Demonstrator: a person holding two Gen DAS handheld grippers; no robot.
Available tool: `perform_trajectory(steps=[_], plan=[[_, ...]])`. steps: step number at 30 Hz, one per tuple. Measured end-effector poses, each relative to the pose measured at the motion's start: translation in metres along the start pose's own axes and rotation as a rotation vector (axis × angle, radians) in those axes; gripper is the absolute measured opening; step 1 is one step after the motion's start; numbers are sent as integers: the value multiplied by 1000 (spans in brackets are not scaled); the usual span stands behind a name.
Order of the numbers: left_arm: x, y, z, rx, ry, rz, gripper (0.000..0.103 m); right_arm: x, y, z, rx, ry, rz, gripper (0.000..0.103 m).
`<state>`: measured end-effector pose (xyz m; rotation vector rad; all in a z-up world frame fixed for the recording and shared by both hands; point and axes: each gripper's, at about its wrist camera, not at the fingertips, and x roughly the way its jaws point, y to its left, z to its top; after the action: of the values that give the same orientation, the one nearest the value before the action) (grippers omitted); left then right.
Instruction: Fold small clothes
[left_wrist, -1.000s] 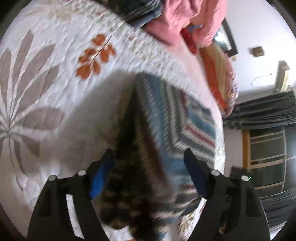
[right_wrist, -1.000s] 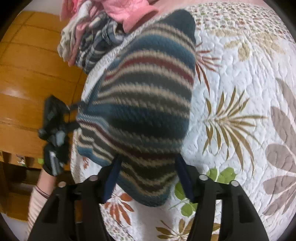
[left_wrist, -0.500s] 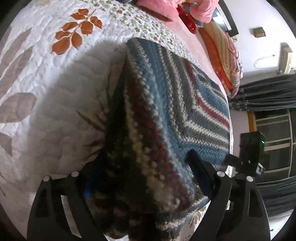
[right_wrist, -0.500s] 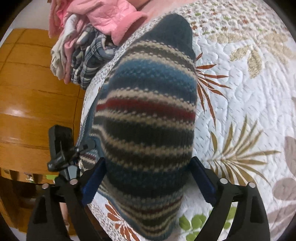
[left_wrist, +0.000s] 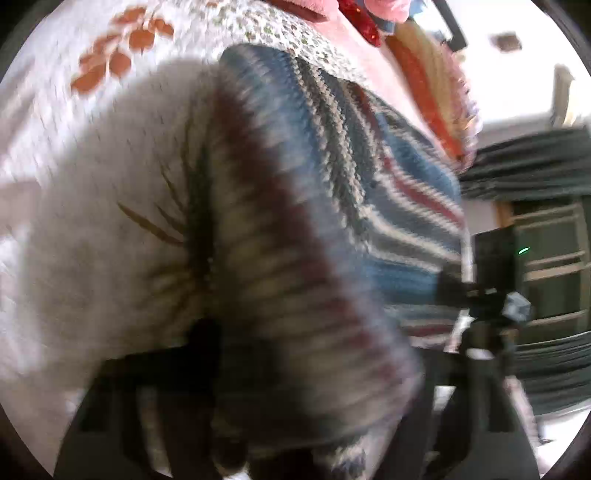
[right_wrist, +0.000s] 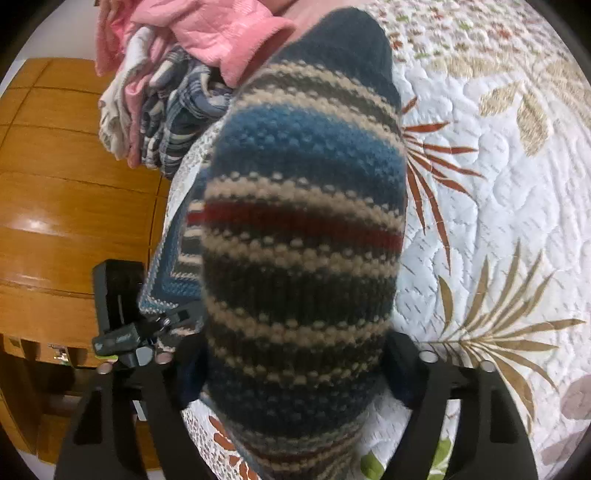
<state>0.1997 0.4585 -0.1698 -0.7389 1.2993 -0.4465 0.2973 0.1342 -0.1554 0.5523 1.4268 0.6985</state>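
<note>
Thickly knitted striped sweater (right_wrist: 303, 236) bulges over quilted bedspread (right_wrist: 498, 206).

The striped sweater (right_wrist: 303, 236) is coarse, nubbly knit wool, matt. Under it, the bedspread (right_wrist: 509, 206) is quilted, stitched cotton with printed leaves. Left of the sweater, the wooden floor (right_wrist: 66, 206) shines glossy; the gripper fingers (right_wrist: 428, 373) look matt black plastic.

I see a bed (right_wrist: 517, 192) covered by a white quilt printed with orange, tan and green leaves, filling the right of the right wrist view. A striped knit garment (right_wrist: 306, 229) lies on it at centre. A heap of pink and plaid clothes (right_wrist: 177, 88) sits at upper left.
</note>
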Motion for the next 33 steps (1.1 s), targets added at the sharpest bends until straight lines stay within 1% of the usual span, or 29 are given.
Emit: perform_trajectory(steps=[2, 3, 5, 8, 11, 14, 15, 18, 20, 23, 24, 27, 29, 31, 33], plan=[[2, -9, -4, 29, -9, 31, 50, -7, 5, -2, -16, -6, -5, 68], [2, -15, -6, 38, -17, 23, 49, -13, 10, -4, -29, -10, -14, 67], [1, -26, -9, 61, -32, -6, 47, -24, 16, -6, -49, -18, -19, 66], [3, -52, -19, 105, -53, -60, 47, -54, 19, -15, -80, -24, -23, 66], [15, -89, -33, 144, -59, -109, 47, -92, 14, -25, -109, -23, -58, 66], [30, -124, -55, 165, -54, -150, 47, -133, 3, -40, -114, -18, -78, 66], [38, -140, -68, 181, -54, -160, 47, -151, -4, -47, -121, -16, -85, 66], [59, -172, -93, 207, -53, -163, 47, -179, -16, -64, -146, -3, -105, 66], [78, -191, -109, 227, -49, -142, 47, -193, -31, -77, -159, 12, -123, 66], [101, -200, -125, 229, -35, -109, 47, -202, -58, -90, -143, 25, -131, 66], [111, -202, -133, 239, -29, -82, 48, -202, -66, -93, -134, 26, -131, 66], [123, -194, -142, 244, -16, -35, 49, -188, -94, -99, -83, 54, -150, 67], [132, -177, -145, 206, 4, -11, 52, -174, -110, -103, -61, 85, -193, 69], [139, -167, -144, 198, 2, -12, 55, -161, -125, -107, -29, 97, -213, 74], [142, -164, -145, 238, -12, -19, 57, -158, -133, -110, -3, 87, -190, 76]])
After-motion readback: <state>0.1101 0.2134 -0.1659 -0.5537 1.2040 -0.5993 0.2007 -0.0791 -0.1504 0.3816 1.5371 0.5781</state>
